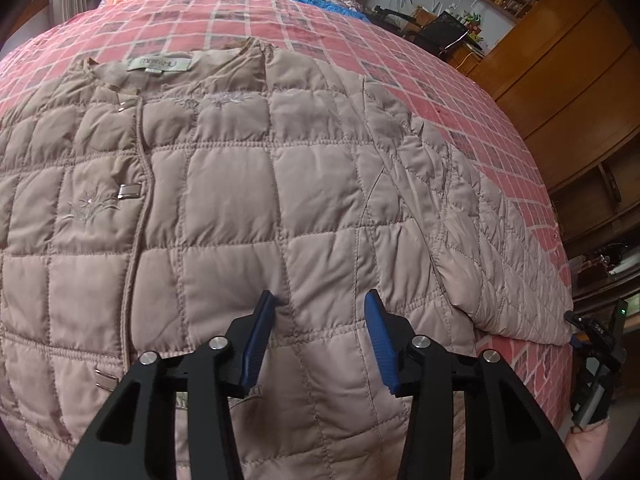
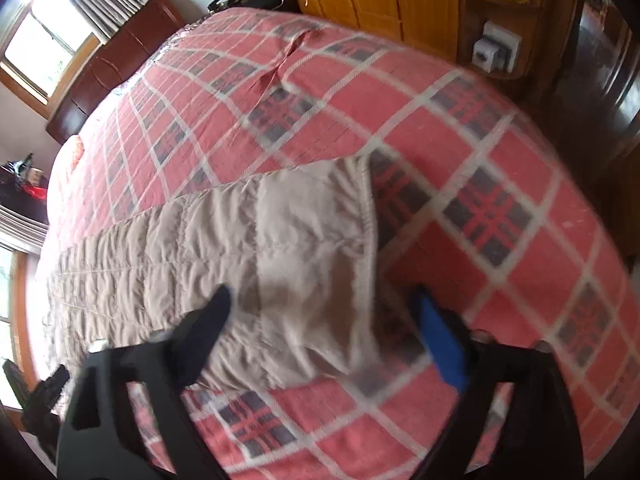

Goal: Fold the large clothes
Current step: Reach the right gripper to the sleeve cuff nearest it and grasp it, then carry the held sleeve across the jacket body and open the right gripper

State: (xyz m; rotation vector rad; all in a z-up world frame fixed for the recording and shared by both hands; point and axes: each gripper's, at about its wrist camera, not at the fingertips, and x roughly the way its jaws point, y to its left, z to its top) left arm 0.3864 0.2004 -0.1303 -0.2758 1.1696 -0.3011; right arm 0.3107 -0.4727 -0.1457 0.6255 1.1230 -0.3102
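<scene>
Jacket (image 1: 248,184), beige and quilted, lies flat on the checked bedspread (image 1: 440,92). Left gripper (image 1: 320,300) is spread wide above it; right gripper (image 2: 324,296), blurred, seems wide over the sleeve (image 2: 280,240).

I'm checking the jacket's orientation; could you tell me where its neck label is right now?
In the left wrist view, the neck label sits upper left, inside the collar of the quilted jacket, beyond the open left gripper.

My jacket (image 1: 224,208) is beige, quilted in squares, with silver clasps (image 1: 130,191). Under it the bedspread (image 2: 460,168) is pink plaid with white lines and grey-red blocks. Both my grippers' pads (image 1: 378,340) are blue.
</scene>
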